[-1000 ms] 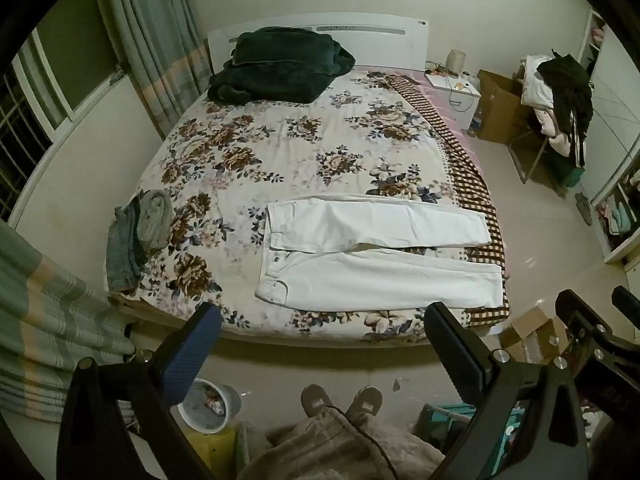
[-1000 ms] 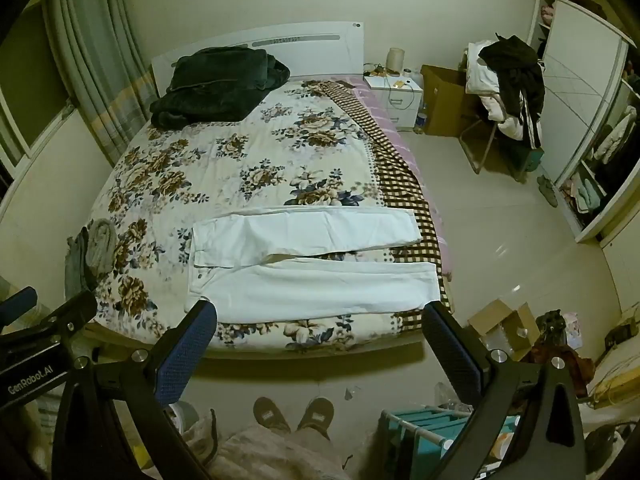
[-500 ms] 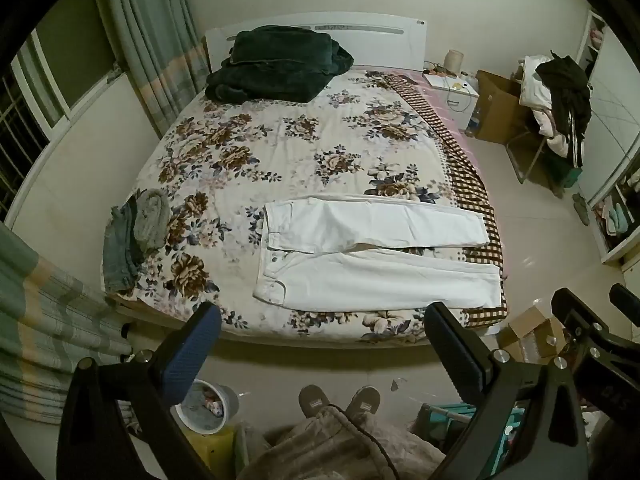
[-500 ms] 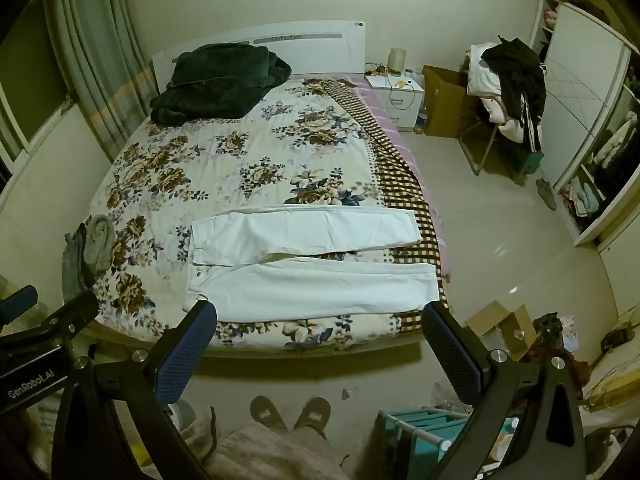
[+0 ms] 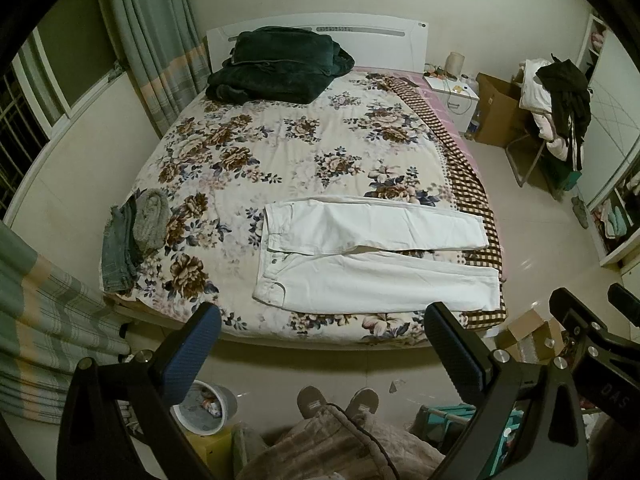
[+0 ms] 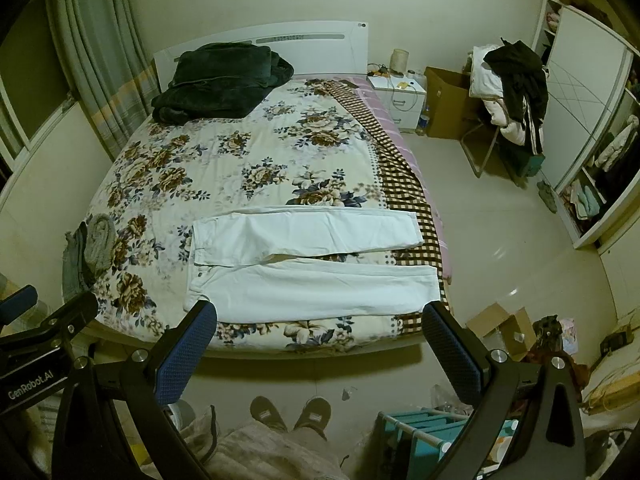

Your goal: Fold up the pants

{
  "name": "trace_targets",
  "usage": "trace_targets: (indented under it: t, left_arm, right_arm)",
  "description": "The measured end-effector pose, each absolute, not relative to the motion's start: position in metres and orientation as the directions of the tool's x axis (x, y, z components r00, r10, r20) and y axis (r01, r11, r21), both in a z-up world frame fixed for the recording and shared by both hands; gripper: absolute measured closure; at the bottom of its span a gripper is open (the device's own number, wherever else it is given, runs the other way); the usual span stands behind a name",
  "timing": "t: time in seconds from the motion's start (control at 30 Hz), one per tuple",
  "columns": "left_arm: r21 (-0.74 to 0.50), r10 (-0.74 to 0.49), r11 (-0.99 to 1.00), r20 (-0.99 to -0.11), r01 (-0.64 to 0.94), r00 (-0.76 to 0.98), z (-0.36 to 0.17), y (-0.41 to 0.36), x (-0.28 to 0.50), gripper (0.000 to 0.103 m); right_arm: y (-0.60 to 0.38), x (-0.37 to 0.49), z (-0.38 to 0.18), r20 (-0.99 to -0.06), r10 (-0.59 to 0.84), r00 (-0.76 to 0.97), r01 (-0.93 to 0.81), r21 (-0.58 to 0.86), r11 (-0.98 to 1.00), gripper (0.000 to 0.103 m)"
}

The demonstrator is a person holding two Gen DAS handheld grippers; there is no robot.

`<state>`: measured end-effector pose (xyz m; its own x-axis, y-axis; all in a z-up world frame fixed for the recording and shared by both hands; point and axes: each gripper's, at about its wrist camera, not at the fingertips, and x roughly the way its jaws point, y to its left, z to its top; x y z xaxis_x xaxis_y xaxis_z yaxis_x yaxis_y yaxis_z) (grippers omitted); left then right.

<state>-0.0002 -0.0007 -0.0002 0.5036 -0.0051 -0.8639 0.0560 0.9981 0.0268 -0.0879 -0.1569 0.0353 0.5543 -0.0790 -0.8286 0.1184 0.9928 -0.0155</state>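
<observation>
- Left tongs point(image 5: 320, 330) spread wide apart, blue-padded fingers point(image 5: 192, 354) gripping nothing, held in the air off the foot of the bed point(image 5: 280, 148).
- Right tongs point(image 6: 320, 330) just the same: wide apart, empty, well short of the mattress edge.
- Each camera catches the other tool at its frame edge, the two held side by side.
- The white pants point(image 5: 372, 254) lie flat on the floral bedspread near the foot edge, waistband toward the left, both legs stretched out to the right.
- The far leg sits slightly apart from the near one, a thin wedge of bedspread showing between them; the hems reach onto the brown checked cloth point(image 5: 464, 184) along the bed's right side.
- Neither tool touches the pants.
- A dark green blanket point(image 5: 280, 66) is heaped at the headboard.
- A small pile of grey and denim clothes point(image 5: 132, 236) rests on the left corner of the bed.
- Down below, the person's two slippers point(image 6: 292, 414) point at the bed.
- A chair draped in clothes point(image 6: 512, 92) stands by the wardrobe on the right.
</observation>
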Motion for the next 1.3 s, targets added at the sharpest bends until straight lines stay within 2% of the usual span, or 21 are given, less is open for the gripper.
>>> trace_targets:
  t: [1.3]
  left_arm:
    - [0.013,-0.017,0.998,-0.861,0.055,0.508,0.0,-0.007,0.005,0.0]
  right_arm:
    - [-0.157,-0.082,0.032,-0.827,-0.079,0.556,0.116,-0.017,0.993,0.0]
